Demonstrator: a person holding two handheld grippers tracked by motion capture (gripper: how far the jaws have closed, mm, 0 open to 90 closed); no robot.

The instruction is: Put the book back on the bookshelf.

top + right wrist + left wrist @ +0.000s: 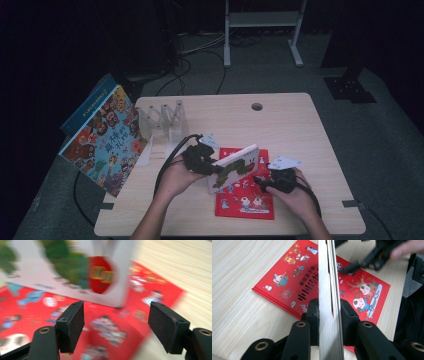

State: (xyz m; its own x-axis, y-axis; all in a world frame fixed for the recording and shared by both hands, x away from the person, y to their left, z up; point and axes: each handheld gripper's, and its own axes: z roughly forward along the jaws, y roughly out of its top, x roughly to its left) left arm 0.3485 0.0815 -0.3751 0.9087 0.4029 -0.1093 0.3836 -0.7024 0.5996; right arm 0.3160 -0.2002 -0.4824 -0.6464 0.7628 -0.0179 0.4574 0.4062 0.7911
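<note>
From the high view, the left gripper (207,162) has a thick white board book (234,167) clamped by its edge, holding it up on a tilt over a red picture book (245,197) that lies flat on the wooden table (300,130). The right gripper (264,184) sits just off the white book's lower right corner, over the red one. There's also a big colourful book (102,140) propped at the table's left edge and a clear plastic rack (162,120) next to it.

Left gripper view: both pads are squeezed tight against the white book's page block (329,315), one on each side. Red book is underneath on the table, other gripper up top right.

Right gripper view is blurry, but the jaws stand apart with nothing between them, pinching nothing. White book with the green caterpillar cover (75,270) is just ahead, red book below.
</note>
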